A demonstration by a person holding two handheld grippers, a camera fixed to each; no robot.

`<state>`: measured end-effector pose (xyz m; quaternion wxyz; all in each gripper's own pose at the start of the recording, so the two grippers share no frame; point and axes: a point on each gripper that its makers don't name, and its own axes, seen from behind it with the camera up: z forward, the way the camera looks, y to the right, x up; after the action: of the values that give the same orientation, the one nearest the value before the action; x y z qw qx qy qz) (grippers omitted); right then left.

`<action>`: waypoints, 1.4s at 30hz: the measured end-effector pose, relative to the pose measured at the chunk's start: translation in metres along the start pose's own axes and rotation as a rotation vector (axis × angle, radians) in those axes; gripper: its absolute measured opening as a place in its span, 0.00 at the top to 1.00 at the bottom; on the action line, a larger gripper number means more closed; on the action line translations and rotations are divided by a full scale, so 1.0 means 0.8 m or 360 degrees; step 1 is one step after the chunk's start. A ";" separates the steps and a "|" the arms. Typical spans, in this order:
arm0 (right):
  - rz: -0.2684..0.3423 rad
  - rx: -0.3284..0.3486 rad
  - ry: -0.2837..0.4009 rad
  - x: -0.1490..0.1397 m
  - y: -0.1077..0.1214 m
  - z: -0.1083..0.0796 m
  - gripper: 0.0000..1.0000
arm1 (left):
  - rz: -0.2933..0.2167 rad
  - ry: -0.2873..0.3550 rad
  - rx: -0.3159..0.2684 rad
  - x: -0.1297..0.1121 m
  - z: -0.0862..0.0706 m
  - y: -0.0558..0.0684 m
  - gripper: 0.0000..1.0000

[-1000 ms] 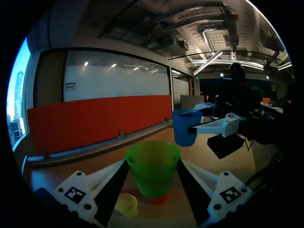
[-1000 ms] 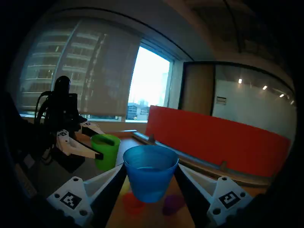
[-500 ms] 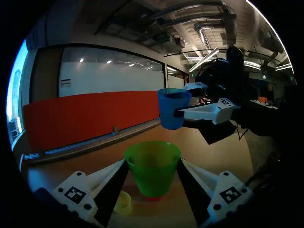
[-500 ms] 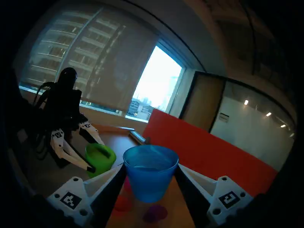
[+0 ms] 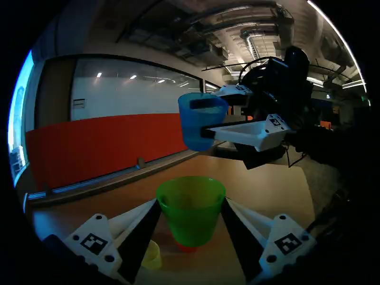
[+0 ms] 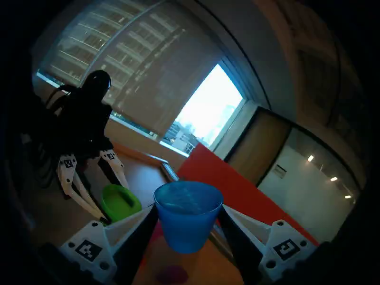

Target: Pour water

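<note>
Left claw (image 5: 190, 203) is clamped on the green cup (image 5: 191, 223) — both fingers press its sides, cup upright, held above the table (image 5: 270, 190). Right claw (image 6: 188, 208) is clamped on the blue cup (image 6: 187, 223), water inside. In the left gripper view the blue cup sits higher than the green one, not touching. Small yellow cup (image 5: 153, 254) and red cup (image 5: 186, 247) are on the table below.

The left gripper view sits low and close behind the left gripper (image 5: 190, 205), facing roughly level across the wooden table (image 5: 270, 185) toward the orange partition (image 5: 104, 142). The right gripper view rides just as close behind the right gripper (image 6: 188, 211), higher and rolled sideways, facing the window (image 6: 209, 114). Both views take in the green cup (image 5: 191, 213), the blue cup (image 6: 188, 218), the partition and the opposite gripper
</note>
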<state>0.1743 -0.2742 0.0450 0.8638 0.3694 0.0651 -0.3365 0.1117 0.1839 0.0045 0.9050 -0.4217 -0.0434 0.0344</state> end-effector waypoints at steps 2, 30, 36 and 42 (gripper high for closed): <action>-0.0043 0.0000 -0.0002 0.003 0.001 0.004 0.11 | -0.0001 0.0007 -0.0003 0.001 0.000 0.001 0.14; -0.0609 -0.0009 -0.0054 0.024 0.010 0.031 0.11 | 0.0005 0.0045 -0.0020 0.014 0.010 0.013 0.14; -0.0693 -0.0005 -0.0062 0.025 0.008 0.034 0.11 | 0.0006 0.0047 -0.0025 0.016 0.010 0.015 0.14; -0.0774 -0.0009 -0.0049 0.029 0.007 0.034 0.11 | 0.0012 0.0044 -0.0030 0.015 0.011 0.016 0.14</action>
<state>0.1920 -0.3024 0.0596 0.7593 0.3352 0.1399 -0.5399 0.1225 0.1998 0.0007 0.9014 -0.4309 -0.0295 0.0314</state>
